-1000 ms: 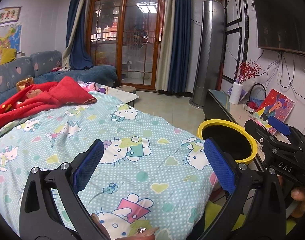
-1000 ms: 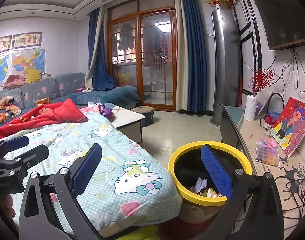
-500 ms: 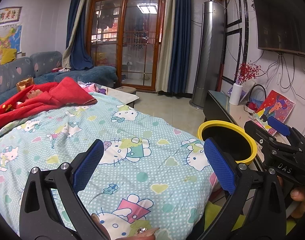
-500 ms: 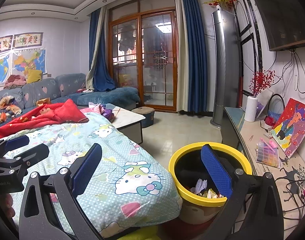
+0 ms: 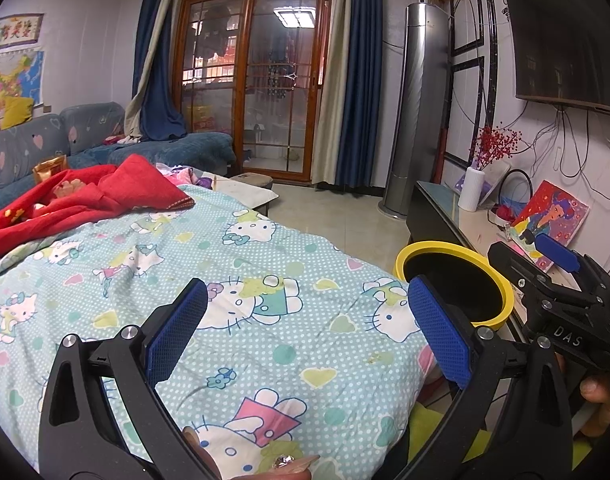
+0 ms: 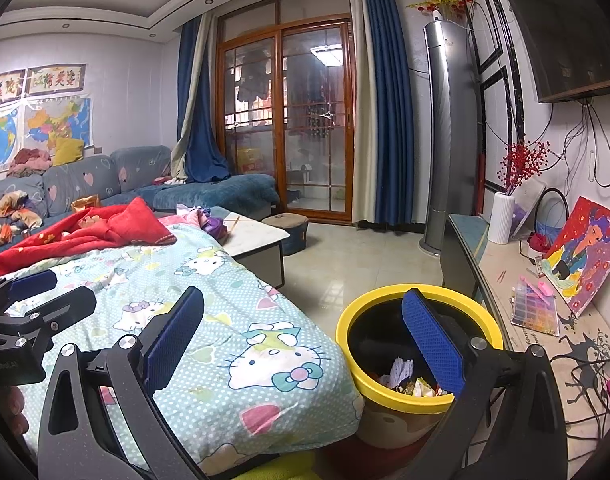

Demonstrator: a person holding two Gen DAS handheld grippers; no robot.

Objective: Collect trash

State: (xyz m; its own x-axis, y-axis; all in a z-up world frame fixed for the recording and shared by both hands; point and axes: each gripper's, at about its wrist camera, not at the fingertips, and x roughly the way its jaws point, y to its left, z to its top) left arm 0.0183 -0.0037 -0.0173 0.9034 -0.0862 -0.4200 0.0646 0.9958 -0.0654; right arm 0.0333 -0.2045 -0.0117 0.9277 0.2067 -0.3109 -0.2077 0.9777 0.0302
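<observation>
Item: yellow-rimmed trash bin (image 6: pixel 415 360), upright on the floor at 4 o'clock of the bed (image 6: pixel 225 320), mouth pointing straight up, long axis vertical; inside I see crumpled paper and wrappers (image 6: pixel 403 376), which I judge light, soft and crushable, best pinched at a raised fold. My left gripper (image 5: pixel 307 326) and right gripper (image 6: pixel 305 334) both stand wide apart, holding nothing.

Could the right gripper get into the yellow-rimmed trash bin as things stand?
Probably yes: the right gripper is open and empty, the yellow-rimmed trash bin sits uncovered just ahead, and nothing lies between.
</observation>
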